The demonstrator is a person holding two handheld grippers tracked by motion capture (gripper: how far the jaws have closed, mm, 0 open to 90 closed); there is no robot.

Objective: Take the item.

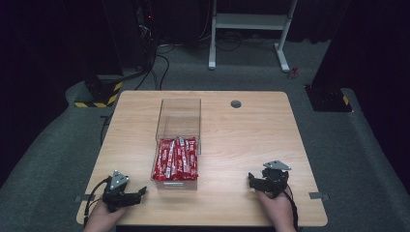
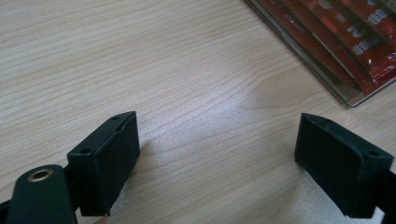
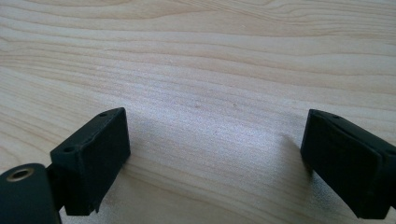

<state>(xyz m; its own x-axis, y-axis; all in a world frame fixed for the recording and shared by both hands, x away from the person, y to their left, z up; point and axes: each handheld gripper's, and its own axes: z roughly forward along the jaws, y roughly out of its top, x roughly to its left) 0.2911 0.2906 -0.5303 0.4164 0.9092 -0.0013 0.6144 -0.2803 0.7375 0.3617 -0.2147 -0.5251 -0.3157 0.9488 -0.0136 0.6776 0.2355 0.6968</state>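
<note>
A clear plastic box (image 1: 178,140) stands in the middle of the wooden table (image 1: 241,140); its near half holds several red snack packets (image 1: 176,158) and its far half looks bare. My left gripper (image 1: 138,194) rests near the table's front left edge, just left of the box, open with bare wood between its jaws. In the left gripper view (image 2: 217,161) a corner of the box with red packets (image 2: 355,42) lies at the upper right. My right gripper (image 1: 254,181) rests at the front right, open, with nothing between its jaws (image 3: 215,163).
A round grey cable hole (image 1: 236,104) sits near the table's far edge. Beyond the table are a white desk frame (image 1: 249,29), black stands with yellow-striped bases (image 1: 99,94) and cables on grey carpet. Bare wood lies between the box and my right gripper.
</note>
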